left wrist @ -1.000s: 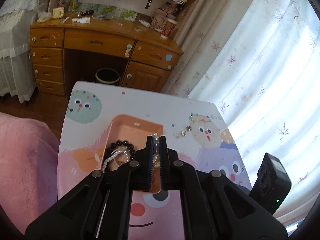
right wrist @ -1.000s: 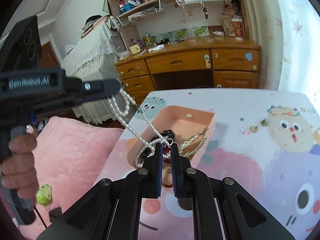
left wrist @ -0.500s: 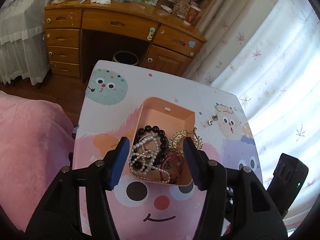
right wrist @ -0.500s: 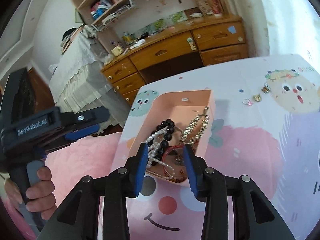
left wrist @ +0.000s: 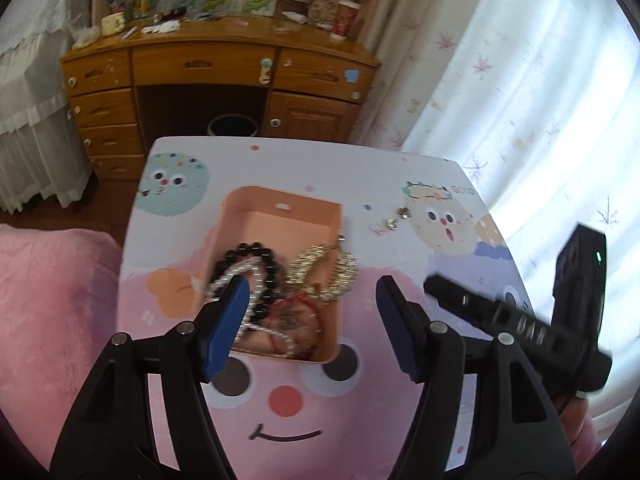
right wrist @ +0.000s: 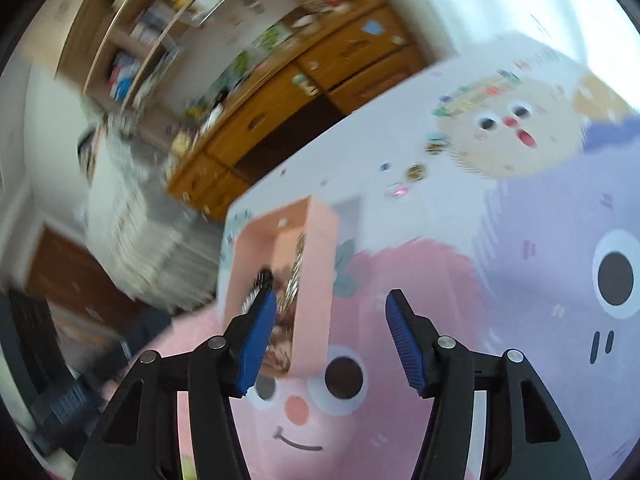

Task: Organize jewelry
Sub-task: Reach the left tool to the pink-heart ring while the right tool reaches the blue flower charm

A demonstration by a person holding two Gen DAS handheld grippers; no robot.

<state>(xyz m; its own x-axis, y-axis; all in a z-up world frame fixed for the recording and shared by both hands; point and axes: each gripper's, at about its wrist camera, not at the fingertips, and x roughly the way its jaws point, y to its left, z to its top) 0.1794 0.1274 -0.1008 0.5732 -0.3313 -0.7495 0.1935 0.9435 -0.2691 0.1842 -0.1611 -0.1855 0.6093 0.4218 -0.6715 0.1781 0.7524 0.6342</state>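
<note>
Both grippers' jaws have just been opening with nothing between them: the left gripper (left wrist: pixel 312 300) and right gripper (right wrist: pixel 332 316) are hovering released near the peach tray (left wrist: pixel 280 208), which is holding the jewelry (left wrist: pixel 280 280) on the cartoon table (left wrist: pixel 288 400). "GOOD" (left wrist: pixel 463 191) is showing at the far right.

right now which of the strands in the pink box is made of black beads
The black bead bracelet, a ring of dark round beads on the left side of the pink box. The gold chain lies right of it; the pearl strand is white.

1. The left gripper (left wrist: pixel 310 292), jaws just opened with nothing between the pads, hangs above the peach box (left wrist: pixel 280 216).
2. Black beads (left wrist: pixel 268 256), pearls (left wrist: pixel 224 280), perhaps gold chain (left wrist: pixel 336 268) lie inside.
</note>
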